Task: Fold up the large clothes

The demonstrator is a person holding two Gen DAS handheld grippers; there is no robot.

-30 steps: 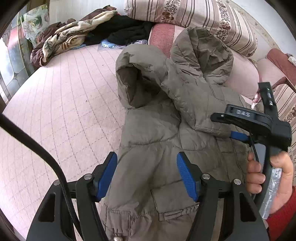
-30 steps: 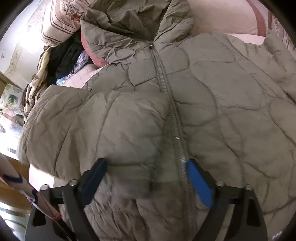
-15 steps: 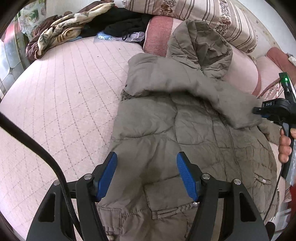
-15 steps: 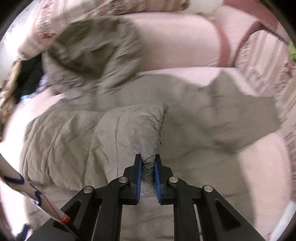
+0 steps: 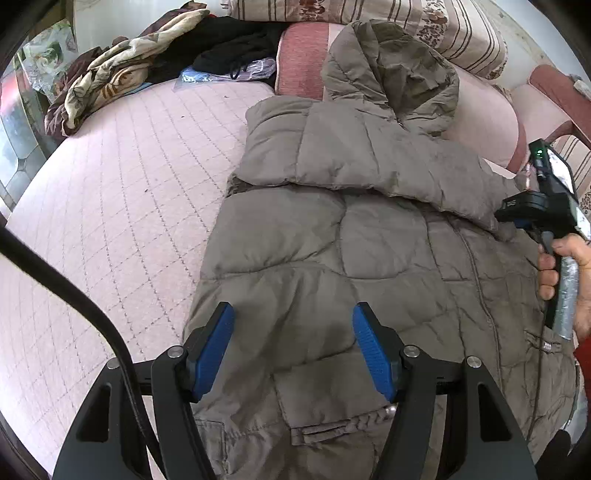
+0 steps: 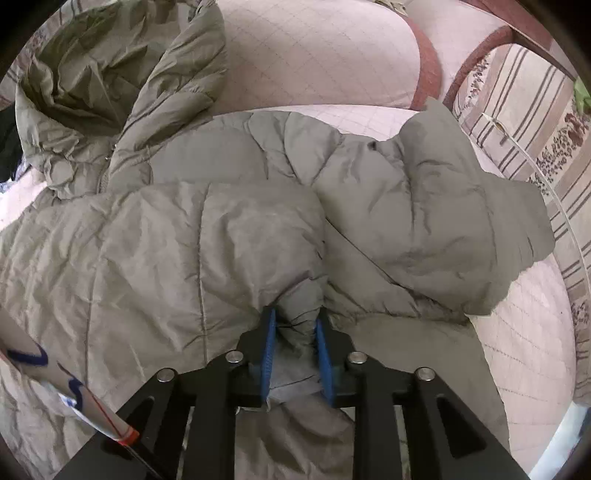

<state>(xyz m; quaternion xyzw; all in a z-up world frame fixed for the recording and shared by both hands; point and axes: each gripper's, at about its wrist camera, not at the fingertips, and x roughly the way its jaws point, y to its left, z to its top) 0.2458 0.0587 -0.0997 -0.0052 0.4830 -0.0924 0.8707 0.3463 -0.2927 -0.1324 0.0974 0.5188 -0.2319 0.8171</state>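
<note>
An olive-grey puffer jacket (image 5: 332, 258) lies front up on the pink quilted bed (image 5: 110, 221), hood (image 5: 391, 74) against the cushions. Its sleeve (image 5: 369, 166) is folded across the chest. My right gripper (image 6: 295, 325) has the cuff of that sleeve (image 6: 240, 240) bunched between its blue pads, which still touch the fabric while the jaws are opening. In the left wrist view the right gripper (image 5: 517, 221) shows at the jacket's right edge, held by a hand (image 5: 569, 266). The other sleeve (image 6: 461, 221) lies spread out to the right. My left gripper (image 5: 293, 347) hovers open over the jacket's lower front, holding nothing.
A pile of patterned blankets and dark clothes (image 5: 110, 85) lies at the far left of the bed. Striped pillows (image 5: 443, 26) and a pink cushion (image 5: 480, 122) line the head end. A striped cushion (image 6: 535, 129) borders the bed on the right.
My right gripper shut on the sleeve cuff and carried it across the chest to the right; its jaws now stand wider than half a second ago. The left gripper stayed open and in place.
</note>
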